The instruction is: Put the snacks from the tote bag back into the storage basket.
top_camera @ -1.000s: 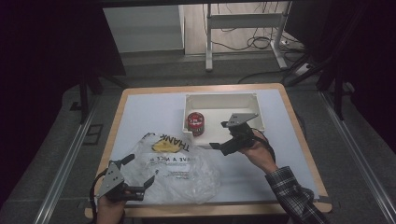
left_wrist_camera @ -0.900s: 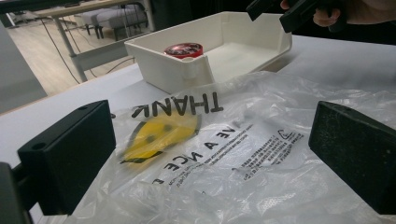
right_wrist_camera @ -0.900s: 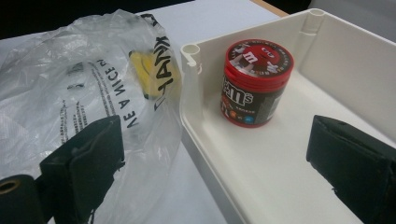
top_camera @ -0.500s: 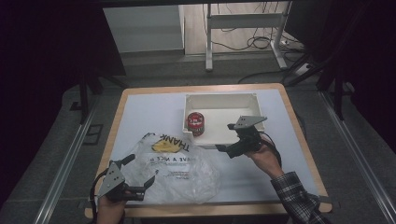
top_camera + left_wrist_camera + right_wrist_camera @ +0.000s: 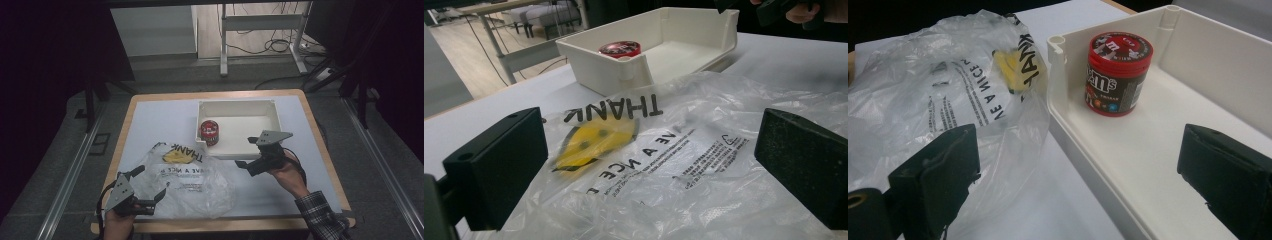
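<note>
Jaws on my left gripper (image 5: 148, 192) stood wide apart and empty at the table's near left corner, over the plastic bag (image 5: 190, 177). My right gripper (image 5: 248, 166) gaped too, holding nothing, beside the white tray (image 5: 239, 107). The red candy jar (image 5: 209, 132) stood upright in the tray's left end.

A clear bag (image 5: 187, 180) lies between the left gripper (image 5: 150, 182) and the right gripper (image 5: 246, 152). Just beyond the right one sits a white tray (image 5: 235, 102) holding a red tin (image 5: 209, 132).
</note>
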Demonstrator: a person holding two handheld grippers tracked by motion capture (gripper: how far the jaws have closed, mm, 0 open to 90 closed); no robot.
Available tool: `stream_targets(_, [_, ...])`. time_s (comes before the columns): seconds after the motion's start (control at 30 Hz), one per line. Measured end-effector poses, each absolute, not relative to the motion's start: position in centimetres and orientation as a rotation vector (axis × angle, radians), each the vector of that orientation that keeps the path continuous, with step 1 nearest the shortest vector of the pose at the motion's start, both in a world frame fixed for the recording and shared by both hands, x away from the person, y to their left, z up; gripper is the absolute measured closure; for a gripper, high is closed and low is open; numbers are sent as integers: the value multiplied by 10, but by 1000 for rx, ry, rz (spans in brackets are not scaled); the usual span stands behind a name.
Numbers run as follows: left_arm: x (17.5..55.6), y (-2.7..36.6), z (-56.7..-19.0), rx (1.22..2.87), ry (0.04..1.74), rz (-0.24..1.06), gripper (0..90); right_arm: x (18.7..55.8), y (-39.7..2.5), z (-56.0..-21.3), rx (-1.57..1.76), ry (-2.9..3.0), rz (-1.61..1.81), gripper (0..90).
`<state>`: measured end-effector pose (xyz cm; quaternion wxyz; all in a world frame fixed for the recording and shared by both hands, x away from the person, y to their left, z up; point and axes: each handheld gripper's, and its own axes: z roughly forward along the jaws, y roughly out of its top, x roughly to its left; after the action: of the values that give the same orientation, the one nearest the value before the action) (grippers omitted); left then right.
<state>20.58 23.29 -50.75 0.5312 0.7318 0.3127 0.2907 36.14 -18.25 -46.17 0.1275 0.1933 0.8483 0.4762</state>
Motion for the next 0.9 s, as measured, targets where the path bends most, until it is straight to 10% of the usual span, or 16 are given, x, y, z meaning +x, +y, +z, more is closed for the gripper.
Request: stream_targets(0.9, [206, 233, -507, 1741, 746, 692, 5, 338, -213, -467, 581, 2404, 1369, 38])
